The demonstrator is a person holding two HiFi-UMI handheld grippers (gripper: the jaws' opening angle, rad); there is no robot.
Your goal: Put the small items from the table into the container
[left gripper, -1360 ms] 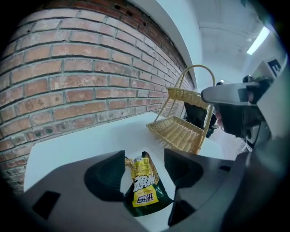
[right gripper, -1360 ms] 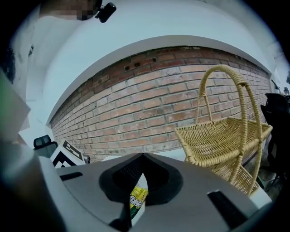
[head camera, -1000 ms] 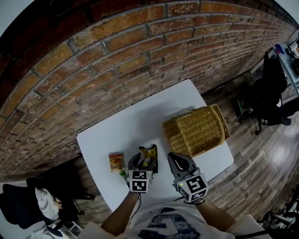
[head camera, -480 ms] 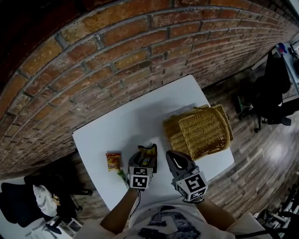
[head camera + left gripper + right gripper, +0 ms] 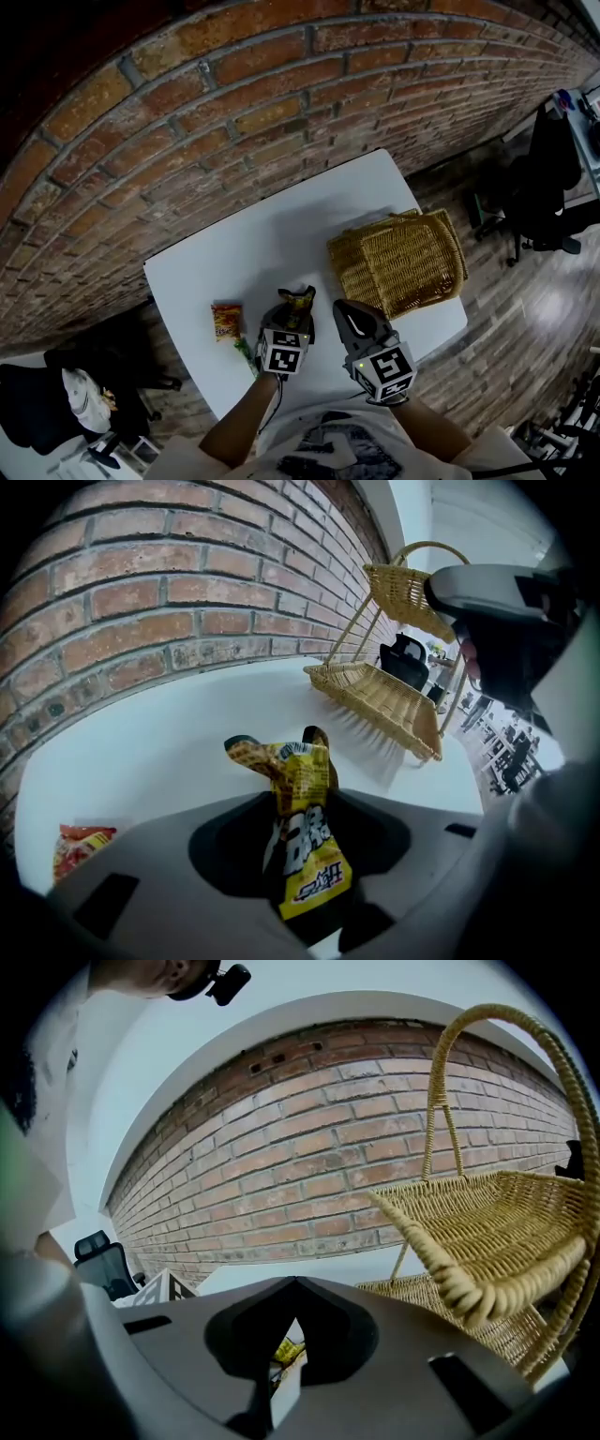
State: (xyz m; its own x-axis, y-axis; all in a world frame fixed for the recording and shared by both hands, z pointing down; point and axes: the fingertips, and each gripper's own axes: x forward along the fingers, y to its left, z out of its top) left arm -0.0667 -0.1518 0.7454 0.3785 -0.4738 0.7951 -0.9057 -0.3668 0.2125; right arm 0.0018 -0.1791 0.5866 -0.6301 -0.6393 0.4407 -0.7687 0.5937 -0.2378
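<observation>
Now, left gripper [image 5: 292, 317]: jaws closing on yellow packet [image 5: 298, 799], seemingly pinching mid-body; squeeze firm before lifting.
Right gripper [image 5: 289, 1340]: jaws together, empty.
Basket [image 5: 398, 262]: near.

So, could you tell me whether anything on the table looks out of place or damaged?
Only the yellow snack packet: it stands crumpled on end between the left tongs, whose jaws are closing on it. The wicker basket looks upright; nothing spilled.
</observation>
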